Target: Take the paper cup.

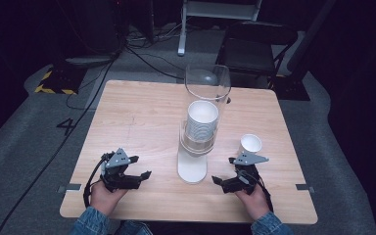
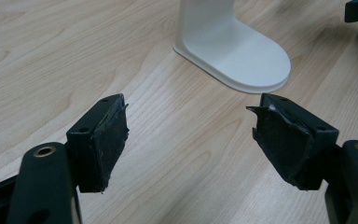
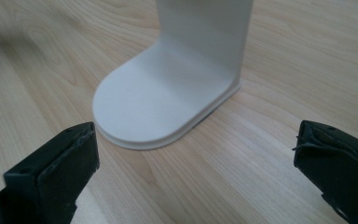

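Both grippers' jaws stand released, grasping nothing: left gripper (image 1: pixel 138 167) and right gripper (image 1: pixel 223 172) rest near the table's (image 1: pixel 142 112) front edge, flanking the dispenser's white base (image 3: pixel 154 107). The high view adds its cup stack (image 1: pixel 201 122) and a lone cup (image 1: pixel 250 144) beside the right gripper

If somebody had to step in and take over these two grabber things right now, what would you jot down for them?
Left gripper: open, holding nothing, low over the table's near left.
Right gripper: open, holding nothing, at the near right.
Cup dispenser: stands mid-table between them, clear tube loaded with a stack of paper cups, white base facing both grippers.
Done: one loose paper cup stands upright just beyond the right gripper.
Left: probably pulling the next cup; nothing is gripped yet.
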### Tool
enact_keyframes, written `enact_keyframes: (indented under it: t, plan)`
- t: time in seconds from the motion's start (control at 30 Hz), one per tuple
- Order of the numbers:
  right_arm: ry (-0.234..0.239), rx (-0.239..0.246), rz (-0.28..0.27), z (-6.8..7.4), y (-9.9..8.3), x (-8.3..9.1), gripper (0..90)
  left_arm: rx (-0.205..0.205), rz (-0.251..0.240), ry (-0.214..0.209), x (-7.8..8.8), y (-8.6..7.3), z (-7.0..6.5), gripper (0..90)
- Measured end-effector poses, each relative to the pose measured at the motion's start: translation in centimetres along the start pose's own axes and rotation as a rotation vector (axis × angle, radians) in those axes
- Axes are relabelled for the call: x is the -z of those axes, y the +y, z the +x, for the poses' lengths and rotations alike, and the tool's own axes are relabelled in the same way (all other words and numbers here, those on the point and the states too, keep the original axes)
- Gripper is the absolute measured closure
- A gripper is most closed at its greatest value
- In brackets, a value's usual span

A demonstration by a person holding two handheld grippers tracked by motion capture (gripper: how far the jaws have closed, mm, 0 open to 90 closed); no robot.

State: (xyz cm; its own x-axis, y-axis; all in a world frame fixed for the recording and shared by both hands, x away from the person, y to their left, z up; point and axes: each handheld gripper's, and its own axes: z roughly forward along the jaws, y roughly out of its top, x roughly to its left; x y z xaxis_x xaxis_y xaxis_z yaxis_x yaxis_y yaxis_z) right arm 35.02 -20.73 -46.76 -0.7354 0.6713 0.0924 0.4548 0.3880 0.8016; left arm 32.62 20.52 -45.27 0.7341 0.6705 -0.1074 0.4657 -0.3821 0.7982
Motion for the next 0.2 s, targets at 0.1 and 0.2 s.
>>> enact_keyframes:
  t: [0.1, 0.2]
  plan:
    - [-0.006, -0.022, 0.003, -0.61, -0.31, -0.06, 0.4, 0.000, 0.005, 0.000, -0.08, -0.06, 0.15, 25.6]
    - [-0.018, -0.047, -0.029, -0.91, -0.40, 0.13, 0.4, 0.005, 0.009, -0.005, -0.12, -0.07, 0.20, 25.6]
